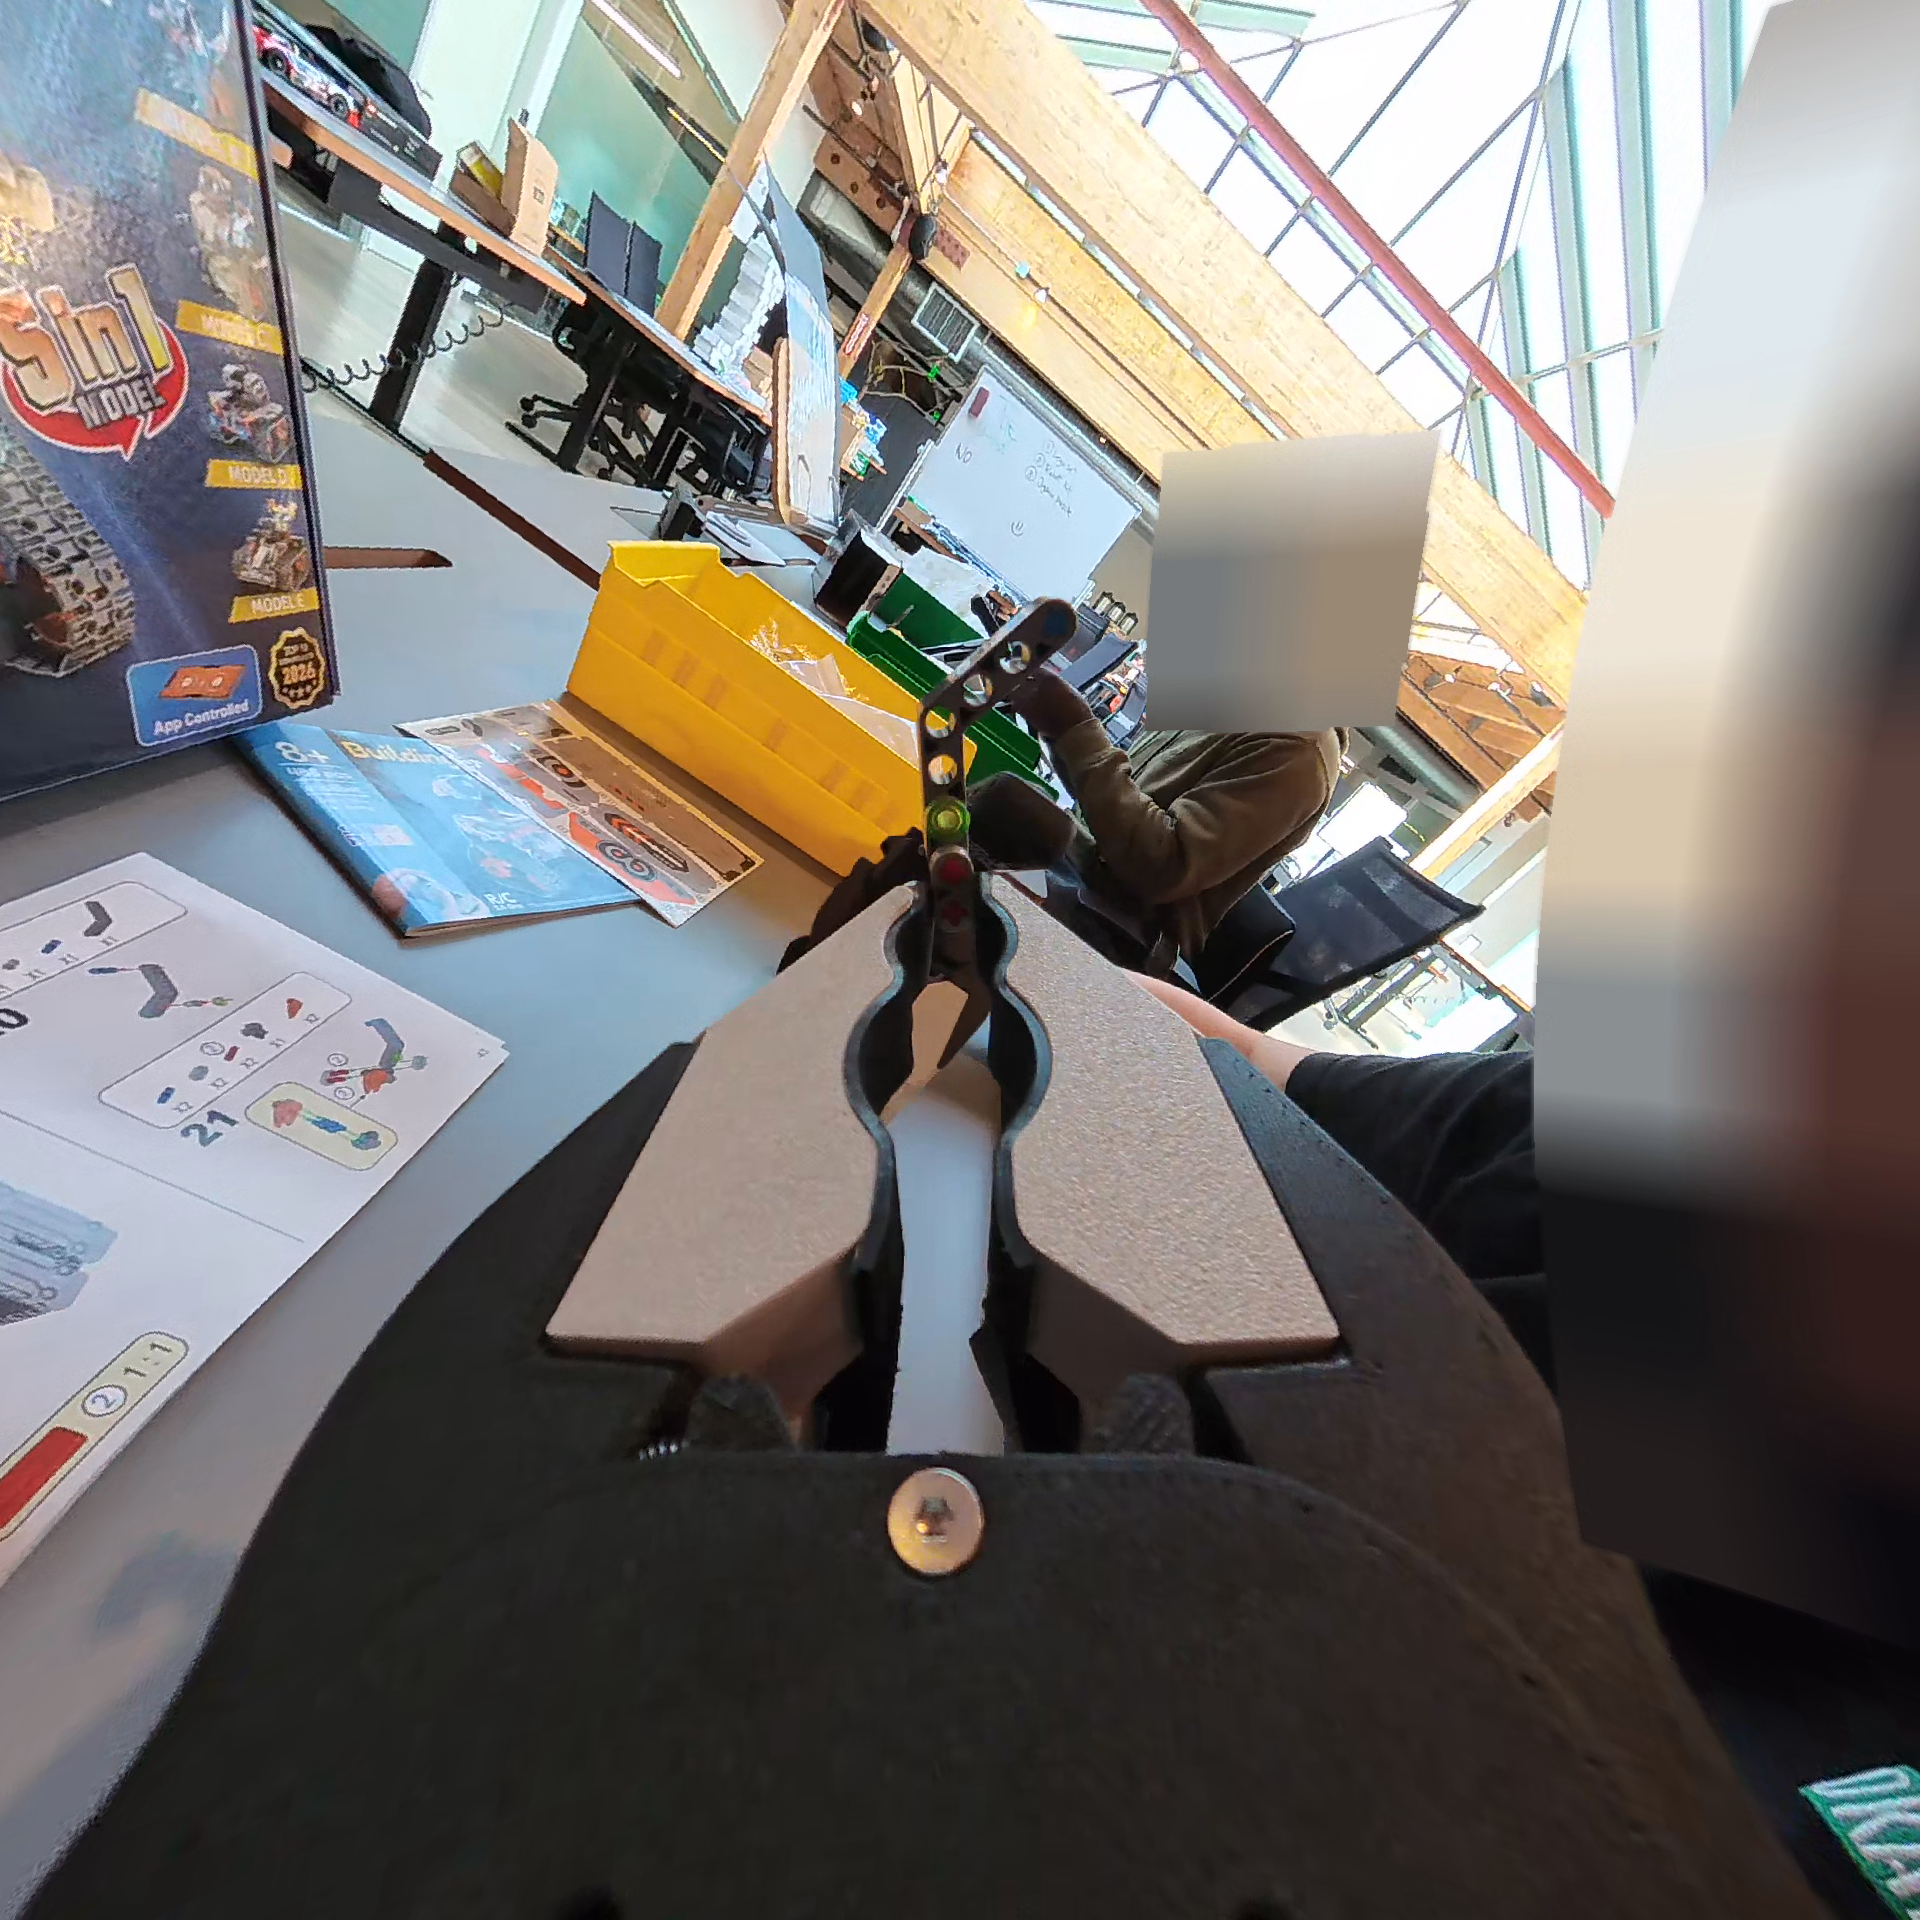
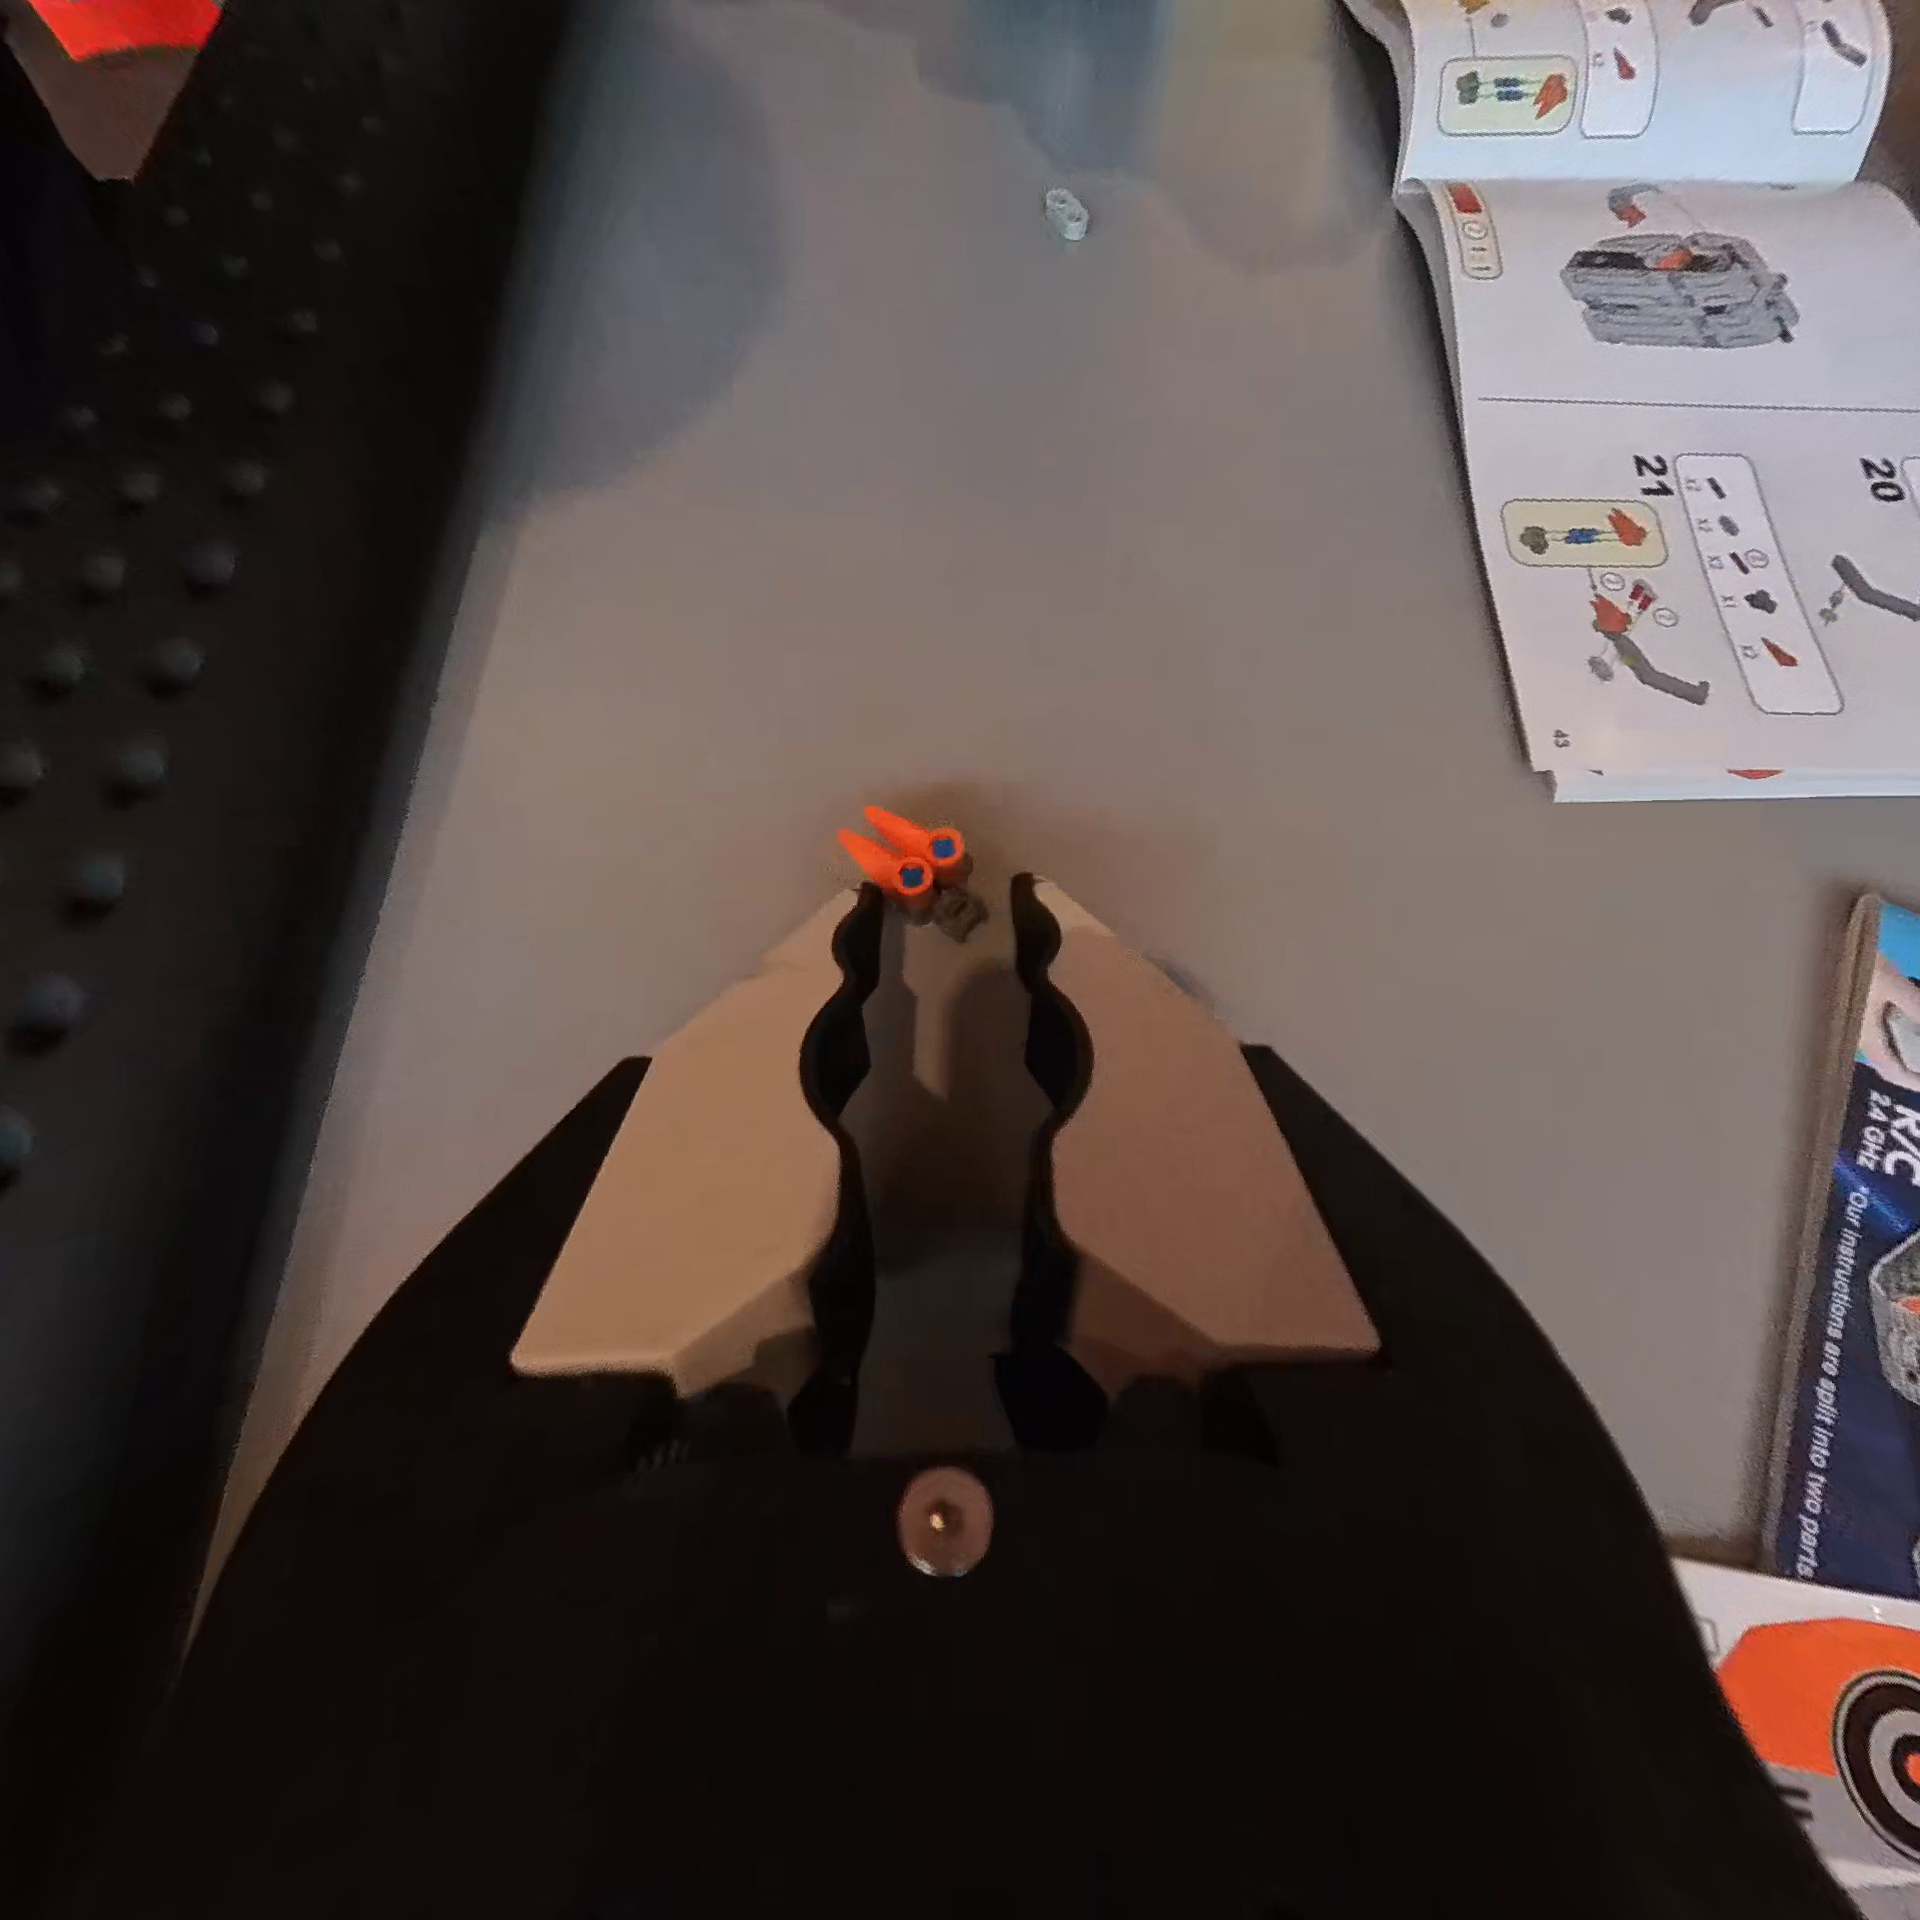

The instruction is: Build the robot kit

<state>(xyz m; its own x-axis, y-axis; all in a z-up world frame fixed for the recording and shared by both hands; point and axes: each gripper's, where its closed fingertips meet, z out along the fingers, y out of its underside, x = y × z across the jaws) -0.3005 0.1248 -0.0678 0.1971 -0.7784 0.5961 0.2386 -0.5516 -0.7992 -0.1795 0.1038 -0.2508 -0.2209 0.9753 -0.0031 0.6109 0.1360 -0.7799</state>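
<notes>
Left claw (image 1: 951, 914) clamped on bent grey beam (image 1: 971, 707); right claw (image 2: 940, 894) parted, orange-spiked piece (image 2: 909, 857) at tips.

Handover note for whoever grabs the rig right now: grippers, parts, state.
Left gripper: shut on bent grey beam, held up off the grey table; green and red pins sit in its lower holes.
Right gripper: open, low over the table, tips beside the orange claw piece lying there.
Small grey bushing lies loose farther out.
Open instruction booklet to the right.
Beam and claw piece are apart.
</notes>
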